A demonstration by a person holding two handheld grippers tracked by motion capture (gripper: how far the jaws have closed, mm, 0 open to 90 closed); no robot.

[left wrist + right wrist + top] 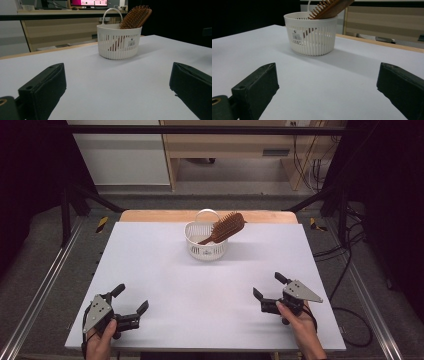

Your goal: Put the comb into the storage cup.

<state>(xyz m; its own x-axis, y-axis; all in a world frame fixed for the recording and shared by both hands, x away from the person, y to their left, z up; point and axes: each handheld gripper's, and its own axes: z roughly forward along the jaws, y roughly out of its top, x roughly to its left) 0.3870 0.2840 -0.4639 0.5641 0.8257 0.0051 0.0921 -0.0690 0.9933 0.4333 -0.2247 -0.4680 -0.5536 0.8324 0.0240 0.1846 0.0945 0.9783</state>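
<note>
Ahead of both grippers, well apart from them, a white basket [206, 242] holds a wooden brush [224, 228], head jutting over the rim. Left gripper [133, 300] and right gripper [267, 285] rest wide open, empty, on the table [165, 270].

A white table top [165, 285] with a wooden strip along its far edge stands on a grey floor [45, 270], with metal rails [35, 305] running down both sides. Beyond it sit light wooden furniture [225, 145] and a white panel [120, 155], dark curtains close in left and right, and black cables [350, 270] trail at the right. A lit monitor [88, 2] sits on the far desk
</note>
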